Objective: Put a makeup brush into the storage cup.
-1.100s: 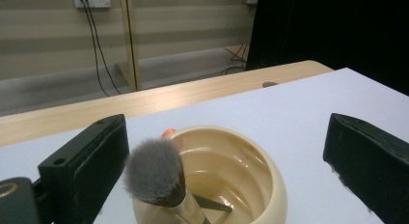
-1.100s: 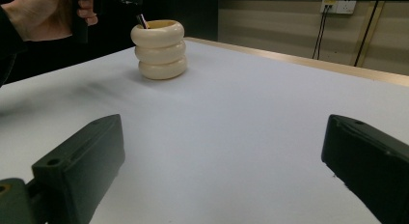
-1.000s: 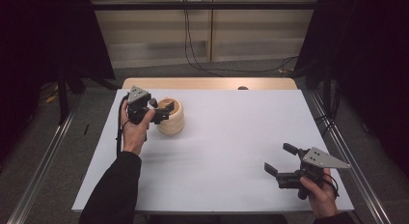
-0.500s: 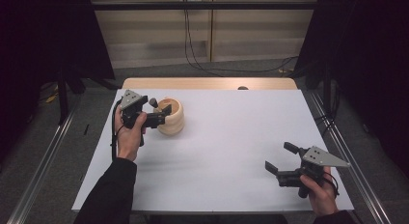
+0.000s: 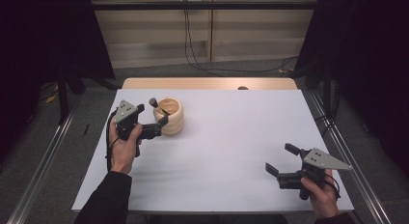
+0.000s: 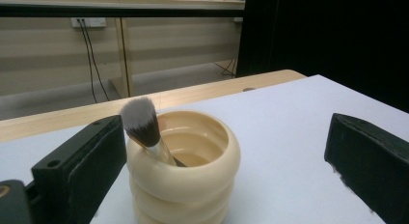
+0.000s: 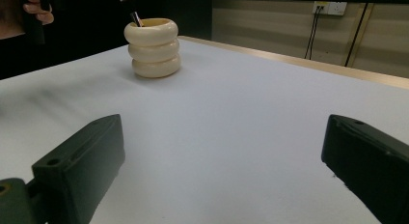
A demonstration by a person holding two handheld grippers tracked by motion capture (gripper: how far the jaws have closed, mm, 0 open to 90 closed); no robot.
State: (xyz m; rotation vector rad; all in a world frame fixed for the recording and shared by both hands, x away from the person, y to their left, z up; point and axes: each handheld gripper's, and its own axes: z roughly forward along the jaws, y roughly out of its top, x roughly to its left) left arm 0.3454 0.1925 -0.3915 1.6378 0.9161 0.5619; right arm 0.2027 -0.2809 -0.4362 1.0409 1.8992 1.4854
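My high view looks forward and down over the whole white table [image 5: 231,151]. My left gripper view sits low and very near the cream ribbed cup [image 6: 181,171], facing the far wooden edge [image 6: 202,91]. My right gripper view looks from the near corner, low across the table, with that cup [image 7: 152,48] far off; all three views share it.

White-topped table [image 5: 226,151] with a bare wooden strip along its far edge.
Near the far left corner, a cream ribbed holder [image 5: 171,116] standing upright on the white surface, well apart from the right and near edges.
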